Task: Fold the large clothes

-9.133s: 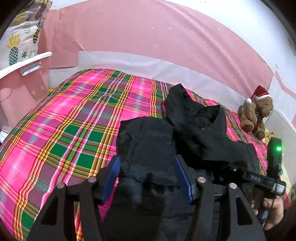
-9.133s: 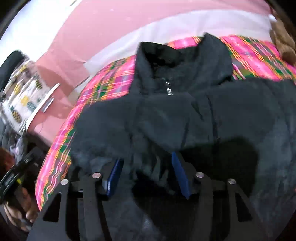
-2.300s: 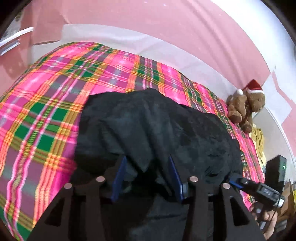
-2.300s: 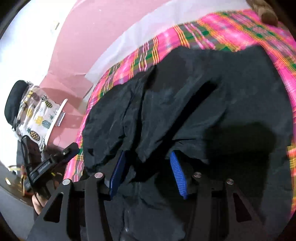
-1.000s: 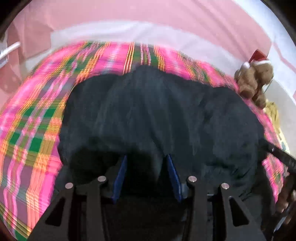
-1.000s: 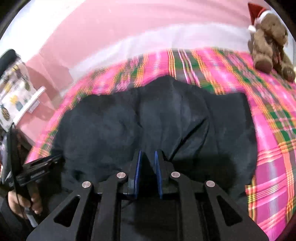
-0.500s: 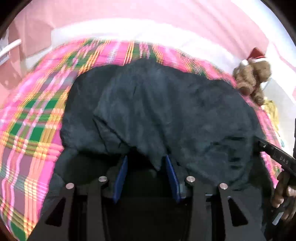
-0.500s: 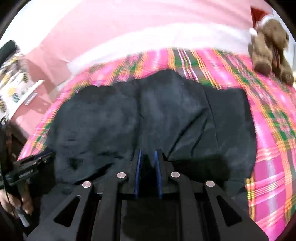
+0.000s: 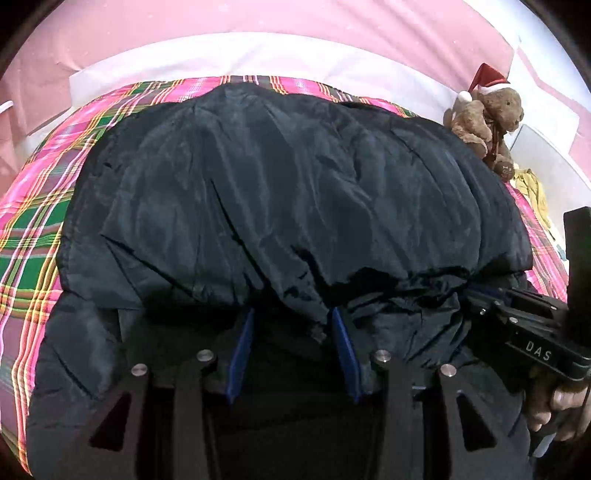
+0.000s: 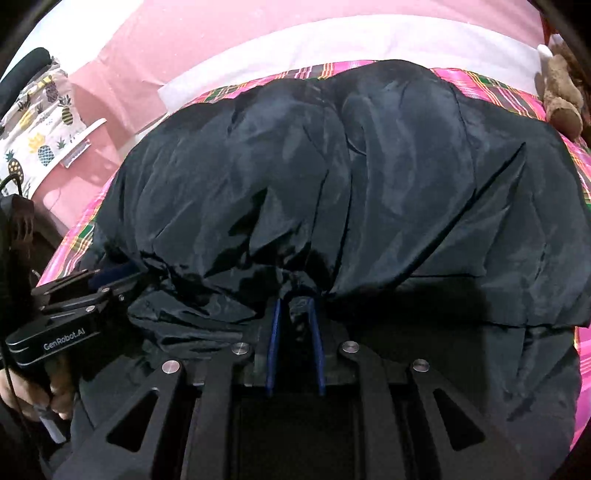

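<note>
A large black padded jacket [image 9: 288,192] lies folded over on the plaid bed and fills most of both views [image 10: 369,192]. My left gripper [image 9: 291,321] has its blue fingers apart, with the jacket's gathered hem bunched between and over them. My right gripper [image 10: 293,306] is shut on the same gathered hem, its blue pads almost together with black cloth pinched between. Each gripper shows in the other's view: the right one at the right edge [image 9: 524,325] of the left wrist view, the left one at the left edge [image 10: 74,306] of the right wrist view.
The bed has a pink and green plaid cover [image 9: 33,206]. A brown teddy bear with a Santa hat [image 9: 487,118] sits at the far right corner. A pink and white wall [image 9: 295,33] runs behind. A pineapple-print cloth [image 10: 33,122] hangs at the left.
Both grippers have moved closer to the jacket's hem, which now spreads wider across the views. The right gripper stays shut on the cloth; the left fingers stay apart.
</note>
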### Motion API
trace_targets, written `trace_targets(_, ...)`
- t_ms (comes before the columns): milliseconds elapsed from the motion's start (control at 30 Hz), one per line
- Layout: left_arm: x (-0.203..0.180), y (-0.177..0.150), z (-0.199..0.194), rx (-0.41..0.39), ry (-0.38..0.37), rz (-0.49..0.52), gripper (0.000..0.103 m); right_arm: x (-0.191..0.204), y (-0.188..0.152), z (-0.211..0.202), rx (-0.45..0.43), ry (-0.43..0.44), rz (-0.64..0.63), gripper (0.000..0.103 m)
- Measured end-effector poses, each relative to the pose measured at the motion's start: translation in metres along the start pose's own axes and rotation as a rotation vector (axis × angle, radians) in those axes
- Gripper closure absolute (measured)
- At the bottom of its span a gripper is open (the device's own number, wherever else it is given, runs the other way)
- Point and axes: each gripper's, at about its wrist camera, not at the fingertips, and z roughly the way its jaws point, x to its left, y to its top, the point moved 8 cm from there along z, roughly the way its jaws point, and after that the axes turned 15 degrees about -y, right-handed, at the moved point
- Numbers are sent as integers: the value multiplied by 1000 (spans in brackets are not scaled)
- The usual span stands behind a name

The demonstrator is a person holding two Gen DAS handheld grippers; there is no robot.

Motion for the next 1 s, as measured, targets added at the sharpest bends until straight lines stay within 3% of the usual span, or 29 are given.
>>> trace_targets(133,-2,-1,3,-1,13,-9,58,-1,-4,-2,-6,2,7,89)
trace_targets(533,1,8,8,-5,60,-34,57,9,3,-6,-6,-95,-46,89)
trace_targets(633,-2,8,-3,-19,59,-35,57,6,4,-27,-20,-85,-26,86)
trace_targets(733,-6,6,-19,-20,36,-38,57,4,9,-47,-48,-76,-29,75)
trace_targets(767,-7,6,-26,-17,28,-36,57,2,14,-60,-78,-74,-40,70)
trace_targets(867,-10,11,-48,-30,1,-34,58,-7,36,-87,-159,-61,-39,68)
trace_targets(1000,-11,56,-70,-120,5,14,57,-26,78,-82,-210,-90,-11,67)
